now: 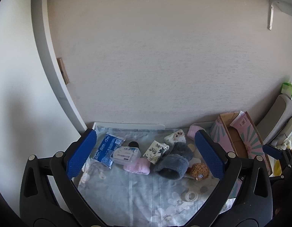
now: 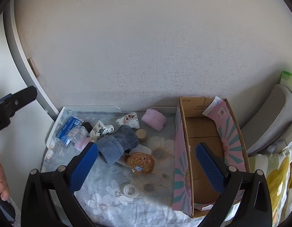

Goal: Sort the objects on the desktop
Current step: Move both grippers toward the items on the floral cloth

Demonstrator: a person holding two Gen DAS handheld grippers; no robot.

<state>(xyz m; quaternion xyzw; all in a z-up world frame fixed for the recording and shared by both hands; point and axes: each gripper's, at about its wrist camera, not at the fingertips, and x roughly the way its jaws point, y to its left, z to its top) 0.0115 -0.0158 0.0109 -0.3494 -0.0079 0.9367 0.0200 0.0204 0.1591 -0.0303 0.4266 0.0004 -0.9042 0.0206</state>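
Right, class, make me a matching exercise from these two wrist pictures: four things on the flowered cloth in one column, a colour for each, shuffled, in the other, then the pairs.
Things:
1. slipper
2. rolled towel
3. tissue packet
4. fuzzy ball toy

Colours:
A. pink
B. orange-brown
C. grey
D. blue and white

Pairs: 1-C, 2-A, 3-D, 4-B

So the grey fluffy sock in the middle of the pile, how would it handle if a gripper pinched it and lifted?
The grey fluffy sock looks soft and limp, so it would probably sag from any pinch point. Its plush pile should grip well rather than slip. It leans on the brown fuzzy ball, which may get nudged.
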